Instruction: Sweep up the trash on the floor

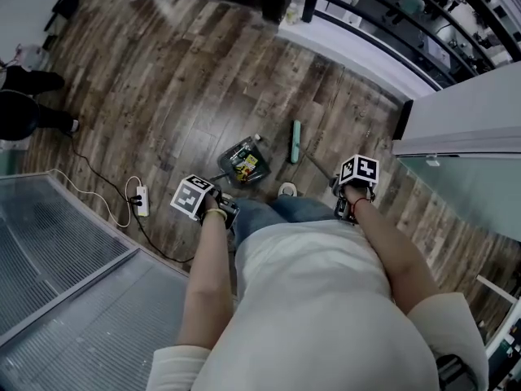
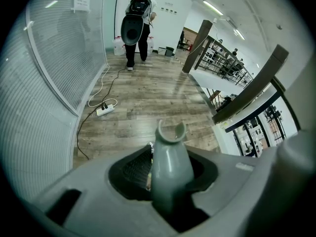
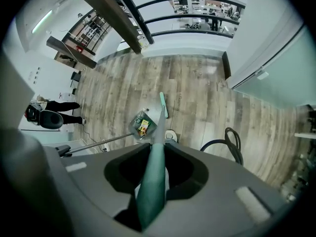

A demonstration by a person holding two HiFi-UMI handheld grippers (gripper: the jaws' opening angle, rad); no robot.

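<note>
At the far left a person in dark clothes stands on the floor, which is brown planking with a streaky, weathered grain. Beside me on that side runs a ribbed, translucent partition. A white power strip lies just off it, its thin pale cable looping over the boards.

My left tool is clamped shut on the dustpan handle. This is a smooth grey plastic grip, rounded, and it widens to a forked, U-shaped clip at its tip. Below it a slim metal rod runs down to the dustpan, a dark, squarish tray resting on the floor just ahead of my feet. The trash is inside that tray: crumpled yellow and coloured wrappers and what looks like a clear bottle.

Just right of the pan lies the broom head, a narrow teal bar flat on the boards. A white shoe toe shows near it. My right tool is closed tight around the broom handle, a smooth teal shaft tapering away toward the head. At the upper right, dark curved metal railing edges a pale ledge.
</note>
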